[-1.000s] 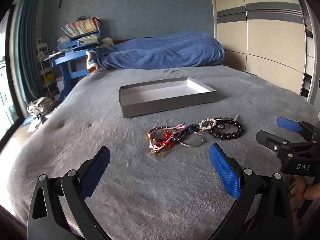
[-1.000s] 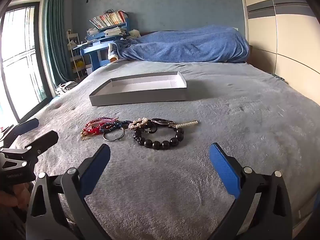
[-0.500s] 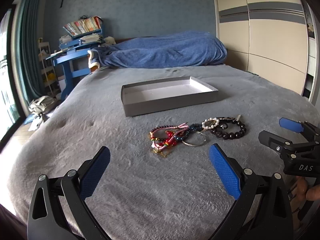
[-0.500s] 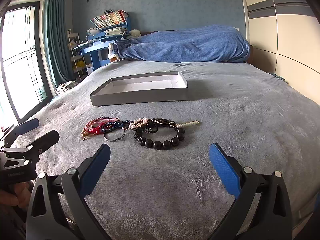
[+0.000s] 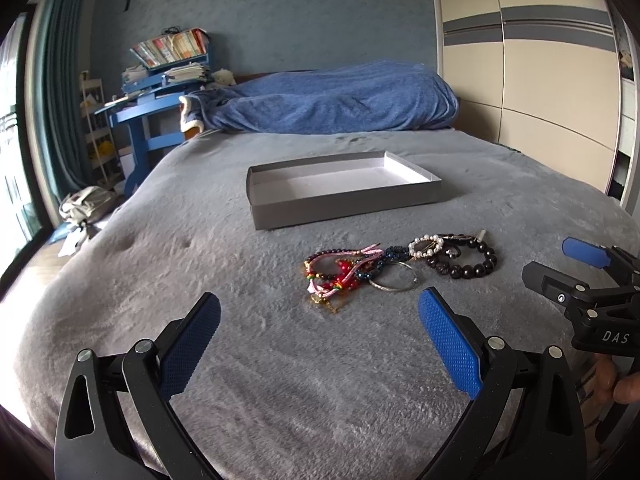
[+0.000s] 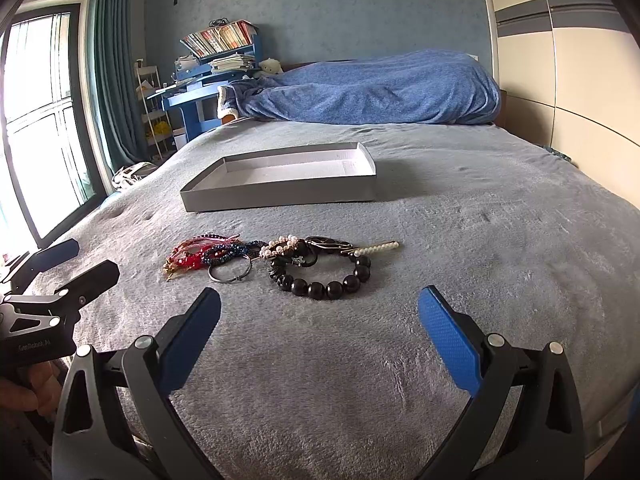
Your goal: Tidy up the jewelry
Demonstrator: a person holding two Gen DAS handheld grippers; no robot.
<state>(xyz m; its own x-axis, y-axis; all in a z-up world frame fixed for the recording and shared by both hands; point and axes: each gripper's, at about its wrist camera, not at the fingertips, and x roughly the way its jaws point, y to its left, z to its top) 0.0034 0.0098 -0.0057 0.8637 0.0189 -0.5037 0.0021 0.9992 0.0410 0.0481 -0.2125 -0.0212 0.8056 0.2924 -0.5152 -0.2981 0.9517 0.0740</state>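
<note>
On grey bed cover point(image 5: 240, 360): jewelry heap near the front edge, both grippers spread wide, nothing held.

Left gripper point(image 5: 320, 344) hovers low over the cover, jaws far apart and empty; right gripper point(image 6: 320, 340) likewise, wide and empty, a little to its right. Jewelry lies in a row just ahead of both: red and pink cord bracelets point(image 6: 192, 254) at left, dark blue bead strand point(image 6: 224, 252), silver bangle point(image 6: 231, 270), pearl ring piece point(image 5: 426, 246), black bead bracelet point(image 6: 324, 280) at right, pieces touching or overlapping. Grey shallow box point(image 6: 280, 196) sits beyond the heap, apart from it, open. Blue blanket point(image 6: 372, 88) bunched at the far end.
</note>
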